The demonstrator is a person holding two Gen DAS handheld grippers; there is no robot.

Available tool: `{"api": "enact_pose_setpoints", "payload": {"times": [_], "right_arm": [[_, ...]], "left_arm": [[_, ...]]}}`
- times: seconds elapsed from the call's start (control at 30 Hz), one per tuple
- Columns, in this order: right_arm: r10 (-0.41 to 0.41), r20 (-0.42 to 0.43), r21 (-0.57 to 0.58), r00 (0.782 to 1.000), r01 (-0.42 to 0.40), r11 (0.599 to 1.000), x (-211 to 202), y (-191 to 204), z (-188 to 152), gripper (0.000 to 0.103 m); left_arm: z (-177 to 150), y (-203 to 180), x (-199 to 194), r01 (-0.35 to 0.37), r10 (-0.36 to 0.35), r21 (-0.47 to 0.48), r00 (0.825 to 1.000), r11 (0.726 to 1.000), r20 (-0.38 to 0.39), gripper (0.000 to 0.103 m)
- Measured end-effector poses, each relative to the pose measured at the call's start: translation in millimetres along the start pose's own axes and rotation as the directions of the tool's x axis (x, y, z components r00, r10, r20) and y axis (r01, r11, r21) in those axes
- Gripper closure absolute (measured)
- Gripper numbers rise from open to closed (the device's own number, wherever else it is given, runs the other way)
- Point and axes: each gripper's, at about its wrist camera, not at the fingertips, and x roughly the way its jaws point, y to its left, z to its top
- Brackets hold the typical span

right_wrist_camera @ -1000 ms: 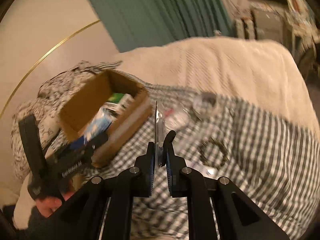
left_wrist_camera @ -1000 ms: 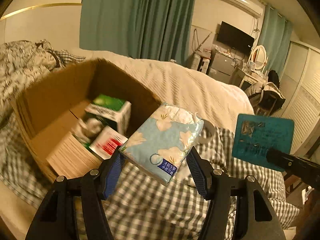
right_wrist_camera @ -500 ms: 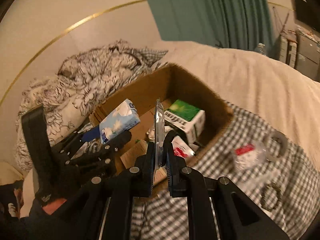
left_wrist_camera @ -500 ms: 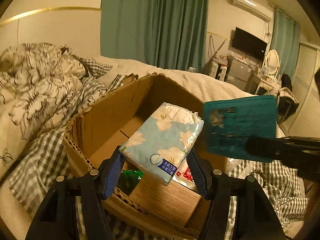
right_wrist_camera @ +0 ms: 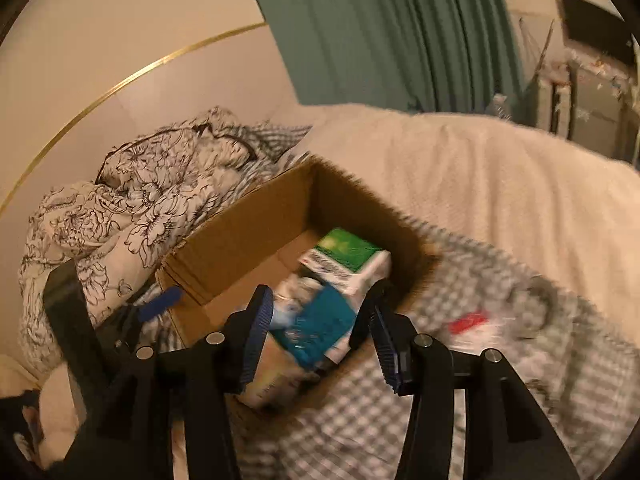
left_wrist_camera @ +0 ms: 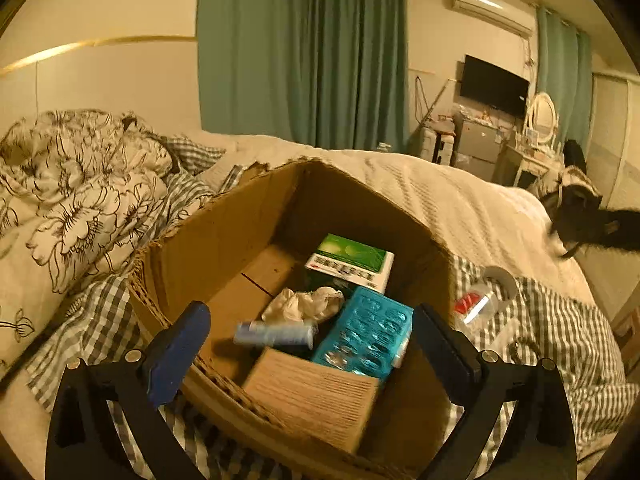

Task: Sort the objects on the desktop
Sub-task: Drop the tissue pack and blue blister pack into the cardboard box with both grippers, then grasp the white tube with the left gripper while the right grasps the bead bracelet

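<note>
Left wrist view, from the left edge across: a flower-printed duvet lies bunched on the bed, and beside it an open cardboard box sits on a checked sheet. The left gripper hangs over the near rim of the box, its jaws opening and already standing wide, with nothing pressed between the pads. Inside the box, a blurred blue-and-white tissue pack lies beside crumpled white paper; a green-topped carton stands at the far side, and a teal blister card leans over a tan box at the near wall. Right of the cardboard box, a clear packet with a red label lies on the checked sheet, and a dark blurred shape at the far right edge cannot be made out.

Right wrist view, again left to right: the same duvet, then the cardboard box, then the checked sheet, much of it blurred. The right gripper is above the box's near corner, its jaws opening, the pads apart and free of the teal card, which lies in the box below them beside the green-topped carton.
</note>
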Motion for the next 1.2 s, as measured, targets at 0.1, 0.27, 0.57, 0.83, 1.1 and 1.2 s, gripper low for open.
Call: {"api": "enact_pose_setpoints", "payload": {"times": [0.1,0.27,0.57,0.83,1.1,1.2], "right_arm": [[-0.029,-0.001,0.009,1.0,0.029,1.0,-44.4,-30.6,-15.5,0.047],[-0.003,-0.036,0.127,0.999,0.008,0.992,-80.9,-97.4,-53.2,0.047],[0.012,-0.154,0.325,0.988,0.039,0.945,-48.0,-216.4,-115.9,0.047],[-0.065,-0.219,0.236,0.974,0.118,0.965,-11.9,-248.3,-138.3,0.047],[-0.044,-0.234,0.192,0.971,0.091,0.977,23.3,-250.9,-138.8,0.047],[-0.054,-0.252,0.19,0.966,0.104,0.976,38.5,-251.5,-143.0,0.048]], "left_arm": [[-7.3,-18.6,-13.3,0.025,-0.024,0.021,1.0,0.999,-0.014,0.0],[-28.9,-62.8,-27.7,0.066,-0.063,0.045,0.996,0.997,-0.056,0.0],[-83.2,-167.5,-3.6,0.175,-0.144,0.142,0.968,0.974,-0.203,0.0],[-109.0,-244.9,58.0,0.218,-0.141,0.229,0.94,0.949,-0.312,0.0],[-116.2,-278.9,109.5,0.293,-0.147,0.256,0.871,0.921,-0.469,0.0],[-115.9,-270.7,120.7,0.277,-0.153,0.198,0.864,0.94,-0.48,0.0]]}}
